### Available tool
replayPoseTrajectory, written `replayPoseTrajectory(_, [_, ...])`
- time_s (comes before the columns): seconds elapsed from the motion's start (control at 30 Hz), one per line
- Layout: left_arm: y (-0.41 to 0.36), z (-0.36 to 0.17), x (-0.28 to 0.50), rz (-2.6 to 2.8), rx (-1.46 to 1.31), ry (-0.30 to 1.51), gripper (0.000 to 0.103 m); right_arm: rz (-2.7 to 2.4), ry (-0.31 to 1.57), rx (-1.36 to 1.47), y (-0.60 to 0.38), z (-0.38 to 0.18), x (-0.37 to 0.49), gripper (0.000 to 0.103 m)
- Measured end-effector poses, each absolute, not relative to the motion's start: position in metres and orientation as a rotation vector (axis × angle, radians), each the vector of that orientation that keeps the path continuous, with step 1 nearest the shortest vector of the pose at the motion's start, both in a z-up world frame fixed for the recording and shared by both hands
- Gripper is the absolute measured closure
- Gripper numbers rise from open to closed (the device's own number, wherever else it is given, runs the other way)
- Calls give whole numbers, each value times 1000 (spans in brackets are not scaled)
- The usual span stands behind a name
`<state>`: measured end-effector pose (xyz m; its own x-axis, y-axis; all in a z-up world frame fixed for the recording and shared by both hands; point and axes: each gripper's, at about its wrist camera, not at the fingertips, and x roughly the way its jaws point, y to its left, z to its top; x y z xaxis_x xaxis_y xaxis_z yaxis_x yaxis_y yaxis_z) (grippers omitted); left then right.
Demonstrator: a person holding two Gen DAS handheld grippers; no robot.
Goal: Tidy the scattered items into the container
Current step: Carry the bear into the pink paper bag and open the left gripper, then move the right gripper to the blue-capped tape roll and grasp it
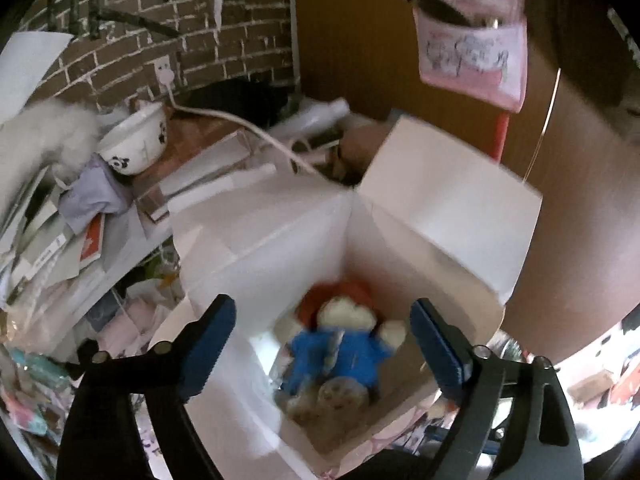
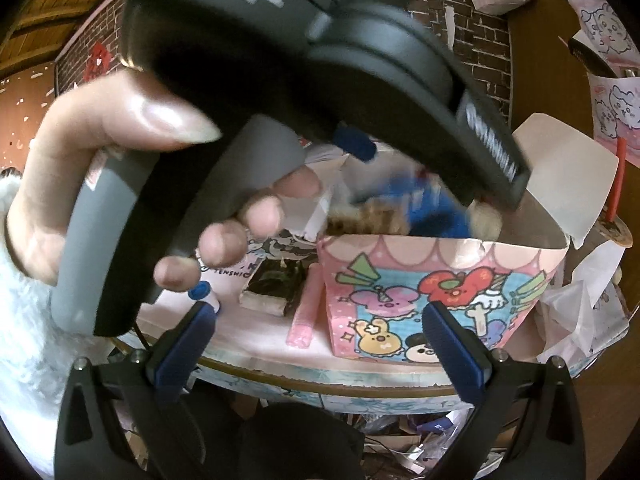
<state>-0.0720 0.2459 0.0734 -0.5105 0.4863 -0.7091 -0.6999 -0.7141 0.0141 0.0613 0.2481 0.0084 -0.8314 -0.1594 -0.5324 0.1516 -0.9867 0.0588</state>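
Plush – one bear [image 1: 334,354] (blue-coated) in one box [image 1: 452,216] – left tongs [image 1: 322,354] open.

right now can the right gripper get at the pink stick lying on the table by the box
Probably yes. The right gripper is open and empty, and the pink stick lies bare just ahead of it, left of the box. The left hand hangs above, not in the path.

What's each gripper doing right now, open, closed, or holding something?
Left gripper: open above the blue-clothed plush doll in the white box, holding nothing.
Right gripper: open, empty.
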Motion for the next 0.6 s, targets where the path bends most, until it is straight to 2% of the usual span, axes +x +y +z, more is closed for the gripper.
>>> replayPoseTrajectory(0.3, [224, 90, -64, 2291, -803, 322, 12, -2859, -24, 837, 249, 8, 61, 0])
replayPoseTrajectory(0.6, [158, 122, -29, 2467, -576, 248, 11, -2808, -41, 846, 240, 1, 58, 0])
